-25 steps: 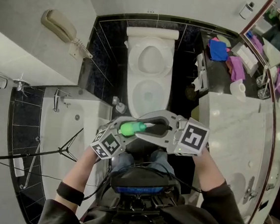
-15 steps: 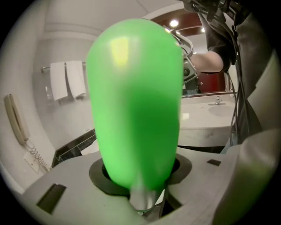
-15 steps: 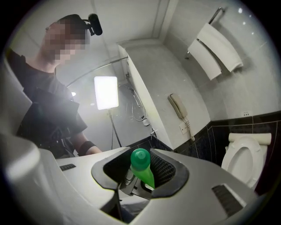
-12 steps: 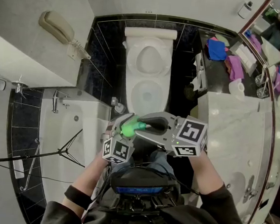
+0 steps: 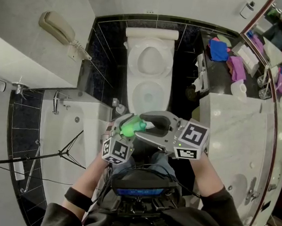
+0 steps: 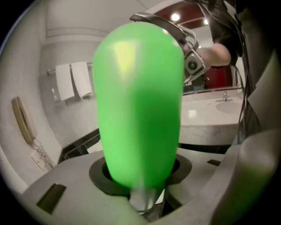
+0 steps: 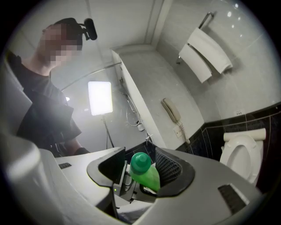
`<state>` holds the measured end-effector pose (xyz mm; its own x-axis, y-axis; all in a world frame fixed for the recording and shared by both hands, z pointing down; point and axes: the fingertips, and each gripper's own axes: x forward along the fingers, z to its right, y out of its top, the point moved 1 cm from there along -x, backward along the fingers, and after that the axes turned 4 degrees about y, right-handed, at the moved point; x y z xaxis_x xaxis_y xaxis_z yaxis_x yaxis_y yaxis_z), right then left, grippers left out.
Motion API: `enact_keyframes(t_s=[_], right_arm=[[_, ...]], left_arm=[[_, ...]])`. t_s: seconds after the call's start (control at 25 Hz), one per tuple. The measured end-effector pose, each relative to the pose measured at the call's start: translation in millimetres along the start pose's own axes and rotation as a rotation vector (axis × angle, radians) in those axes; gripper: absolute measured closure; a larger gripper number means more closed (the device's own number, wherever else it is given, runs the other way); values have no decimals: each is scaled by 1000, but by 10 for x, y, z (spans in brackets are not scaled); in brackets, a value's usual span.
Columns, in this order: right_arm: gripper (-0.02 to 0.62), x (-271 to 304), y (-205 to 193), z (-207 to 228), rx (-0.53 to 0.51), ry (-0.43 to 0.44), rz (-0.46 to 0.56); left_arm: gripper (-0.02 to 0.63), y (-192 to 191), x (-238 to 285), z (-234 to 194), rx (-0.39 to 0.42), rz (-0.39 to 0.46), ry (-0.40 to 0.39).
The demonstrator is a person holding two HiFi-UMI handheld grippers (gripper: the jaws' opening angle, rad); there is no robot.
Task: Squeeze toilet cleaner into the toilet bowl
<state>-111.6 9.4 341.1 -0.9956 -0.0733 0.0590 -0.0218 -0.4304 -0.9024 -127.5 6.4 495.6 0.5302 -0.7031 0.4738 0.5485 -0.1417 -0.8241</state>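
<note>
**Item 1.** Green plastic toilet-cleaner bottle (image 5: 129,128): held in the air in front of you. In the head view it sits just short of the front rim of the toilet. It lies roughly level, its capped end towards your right.

**Item 2.** Your left hand-held gripper (image 5: 124,122): jaws closed on the bottle's body. In the left gripper view the green body fills the centre and rises straight out from between the jaws. Its marker cube (image 5: 115,150) faces the head camera.

**Item 3.** Your right hand-held gripper (image 5: 147,121): jaws apart. The bottle's round green cap (image 7: 141,161) stands between the two pads, with a slim gap showing on each side. It grips nothing.

**Item 4.** White ceramic toilet (image 5: 131,96): bowl uncovered, set against black wall and floor tiles, directly ahead of both grippers.

**Item 5.** White bathtub (image 5: 75,123): to your left, beside the toilet.

**Item 6.** Beige wall telephone (image 5: 59,28): mounted above the tub, with its coiled cord hanging down.

**Item 7.** Pale marble vanity surface (image 5: 240,125): to your right. Beyond it lie a blue cloth (image 5: 219,50), a purple cloth (image 5: 237,67) and a white paper roll (image 5: 240,89).

**Item 8.** Two white folded towels (image 7: 204,52): hung on a wall rail, seen in the right gripper view.

**Item 9.** Bright rectangular light panel (image 7: 100,97): on a stand, near the tub.
</note>
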Motion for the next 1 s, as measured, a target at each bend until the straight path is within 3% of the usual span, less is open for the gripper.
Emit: enact_keyframes(t_s=[0.12,0.28,0.44,0.52,0.76,0.92,1.0], right_arm=[[325,-20,160,-148,-95,64,88],[325,-33,268,-301,-199,147,139],[325,-23,357,-363,-263,197,191],[327,-24,413,-393,-277,220,216],[330,30,442,-451,-289,255,227],[432,47,456,-466,-272,262,241],[439,38,457,-460,-250,262,246]], left_arm=[[414,202,-114,121,-135,59,-246],[414,423,-406,370,-205,109,-633],[414,522,-660,469,-236,148,-867],[414,583,-726,486,-225,158,-924],[414,702,-765,495,-214,147,-973],[414,684,-761,548,-185,149,-996],[414,674,-738,558,-185,149,-982]])
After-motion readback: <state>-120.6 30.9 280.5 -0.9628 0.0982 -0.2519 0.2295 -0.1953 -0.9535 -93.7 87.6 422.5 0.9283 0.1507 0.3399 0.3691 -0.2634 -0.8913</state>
